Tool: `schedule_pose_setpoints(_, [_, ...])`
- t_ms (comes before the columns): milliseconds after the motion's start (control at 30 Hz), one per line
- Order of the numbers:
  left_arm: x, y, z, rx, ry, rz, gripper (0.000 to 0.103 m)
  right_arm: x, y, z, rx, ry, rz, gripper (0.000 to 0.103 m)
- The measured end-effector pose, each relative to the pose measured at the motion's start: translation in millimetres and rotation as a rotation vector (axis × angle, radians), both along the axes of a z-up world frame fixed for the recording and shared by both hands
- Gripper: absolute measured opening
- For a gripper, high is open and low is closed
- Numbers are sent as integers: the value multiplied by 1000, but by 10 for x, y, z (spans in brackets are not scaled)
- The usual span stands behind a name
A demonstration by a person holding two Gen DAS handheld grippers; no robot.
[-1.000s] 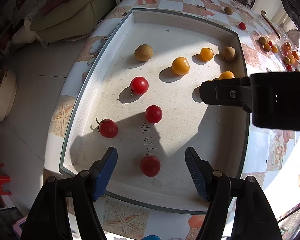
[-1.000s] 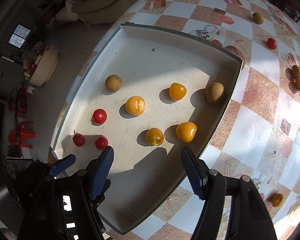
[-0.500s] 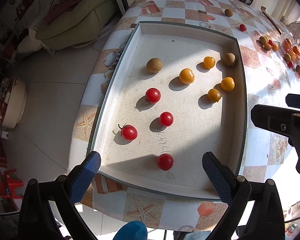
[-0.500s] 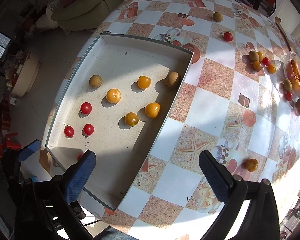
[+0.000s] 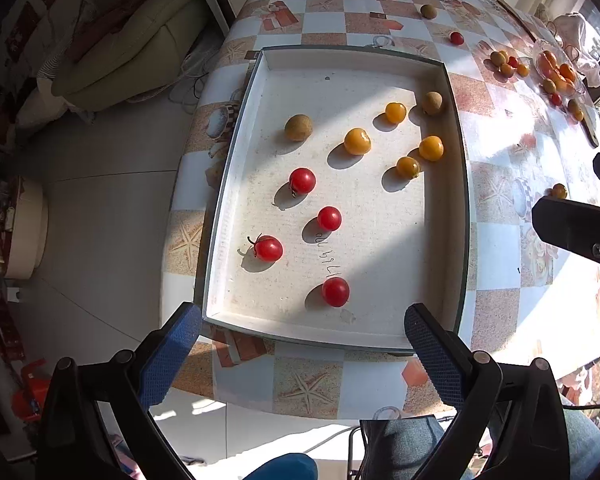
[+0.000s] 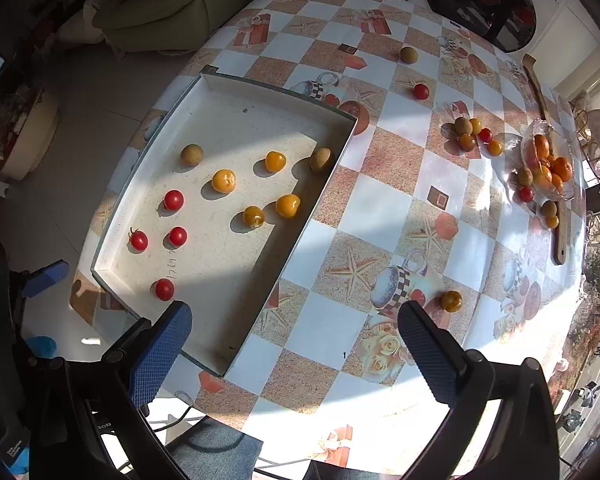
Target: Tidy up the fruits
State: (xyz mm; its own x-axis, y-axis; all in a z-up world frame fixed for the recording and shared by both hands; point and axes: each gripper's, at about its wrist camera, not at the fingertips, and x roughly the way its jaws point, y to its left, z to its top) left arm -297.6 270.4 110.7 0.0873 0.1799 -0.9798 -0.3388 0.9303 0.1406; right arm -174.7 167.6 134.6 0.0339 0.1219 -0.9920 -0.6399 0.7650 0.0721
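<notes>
Fruits sit sorted by colour in the white tray (image 5: 457,208) on the desk (image 6: 383,208): 4 red tomatoes (image 5: 329,219) toward the near end, 4 yellow tomatoes (image 5: 357,141) toward the far right side, with 2 brown fruits (image 5: 298,127) beyond them, apparently so that like stays with like. The left hand-held gripper (image 5: 300,354) and the right hand-held gripper (image 6: 296,352) both hang above, jaws having just been opening, now released with nothing between them. A stray yellow fruit (image 6: 451,301) lies on the desk outside the tray, probably the next to collect, and more wait in the far pile (image 6: 473,134).
</notes>
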Motion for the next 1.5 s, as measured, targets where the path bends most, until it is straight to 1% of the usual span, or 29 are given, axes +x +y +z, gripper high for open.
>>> schedule_pose_setpoints(67, [-27,-3,81,14,-19,-11,102,-22,11,57,-7,-7,13,103])
schedule_pose_setpoints(200, [-38,5,180,27,-22,-30,102,-44,22,156,-10,-17,23,103])
schedule_pose_setpoints(433, [-52,16,308,21,-34,-30,102,-79,39,270,-15,-38,31,103])
schedule_pose_setpoints(633, [-65,14,351,7,-36,-40,102,-75,64,363,-16,-65,39,103])
schedule_pose_setpoints(900, [-48,-3,412,12,-47,-58,102,-30,85,437,-14,-90,40,103])
schedule_pose_setpoints(1300, [-37,-23,428,-2,-49,-48,102,-32,112,444,-15,-91,39,103])
schedule_pose_setpoints(1500, [-37,-42,427,7,-39,-58,102,-32,104,441,-15,-89,38,103])
